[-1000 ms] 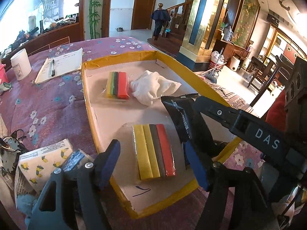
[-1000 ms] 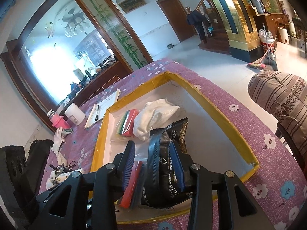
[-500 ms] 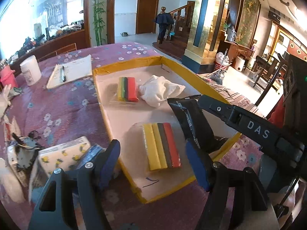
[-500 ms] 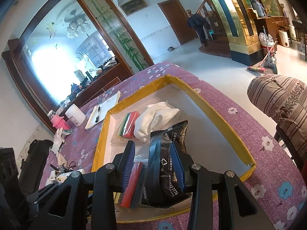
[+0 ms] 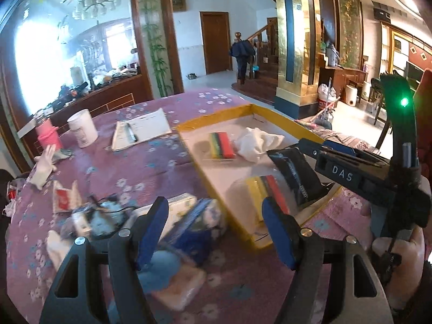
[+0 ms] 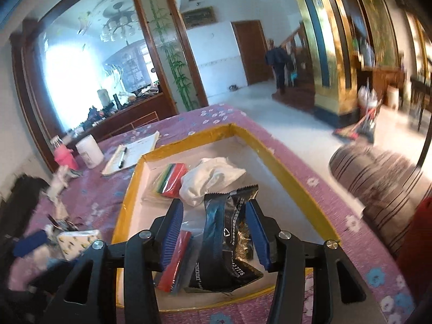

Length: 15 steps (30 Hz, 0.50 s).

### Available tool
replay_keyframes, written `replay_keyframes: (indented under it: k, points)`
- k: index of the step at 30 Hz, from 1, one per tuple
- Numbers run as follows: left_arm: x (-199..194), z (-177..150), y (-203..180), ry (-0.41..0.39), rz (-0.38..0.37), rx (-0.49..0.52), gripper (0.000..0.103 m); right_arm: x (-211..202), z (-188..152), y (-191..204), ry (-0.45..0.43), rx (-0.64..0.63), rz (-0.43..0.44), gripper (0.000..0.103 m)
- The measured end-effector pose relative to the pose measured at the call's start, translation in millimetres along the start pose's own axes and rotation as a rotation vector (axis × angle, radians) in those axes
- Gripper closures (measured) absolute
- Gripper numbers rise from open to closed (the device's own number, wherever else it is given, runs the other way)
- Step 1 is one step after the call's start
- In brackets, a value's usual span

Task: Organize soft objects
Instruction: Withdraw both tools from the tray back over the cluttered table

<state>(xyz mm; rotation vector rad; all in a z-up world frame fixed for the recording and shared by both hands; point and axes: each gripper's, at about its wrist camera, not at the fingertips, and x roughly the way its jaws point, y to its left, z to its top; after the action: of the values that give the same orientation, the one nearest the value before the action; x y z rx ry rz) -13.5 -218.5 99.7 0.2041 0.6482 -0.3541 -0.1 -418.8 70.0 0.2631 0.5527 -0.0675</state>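
Letting go of the black foil packet (image 6: 229, 232) is the step in hand: my right gripper (image 6: 213, 232) has its jaws opening, the packet standing between the blue pads, which no longer seem to press on it, though motion blur leaves that a little uncertain. The packet sits at the near end of the yellow-edged tray (image 6: 297, 186), just right of the near pack of coloured strips (image 6: 175, 264), with the white cloth (image 6: 213, 181) and a second coloured pack (image 6: 172, 181) farther in. To do this well, I judge I should spread the pads fully clear before pulling back along the fingers, so the crinkly foil does not catch and tip out over the near rim.

My left gripper (image 5: 216, 232) hangs apart and empty over the purple tablecloth (image 5: 151, 167), left of the tray, above a blurred heap that includes a patterned tissue pack (image 5: 175, 210) and something blue (image 5: 194, 229); that heap is likely the next source.

Readable writing is scarce: "DAS" in white on the right gripper's body, seen from the left wrist view, and digits "2.7778" near the packet's lower edge. Other print on the packet is too small to read.
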Motion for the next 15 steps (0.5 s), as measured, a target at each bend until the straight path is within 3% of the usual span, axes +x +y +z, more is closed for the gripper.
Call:
replay_keyframes:
  k: [8,15]
  points:
    - [-41.5,-16.2,48.2,-0.067,0.065,-0.048,0.026,-12.9,-11.6,40.8,-0.075,-0.182,-0.150,0.047]
    - [-62.3,-35.4,96.1,-0.079,0.121,-0.130,0.024,-30.4,-26.9,81.2,-0.158,-0.347,-0.225,0.036]
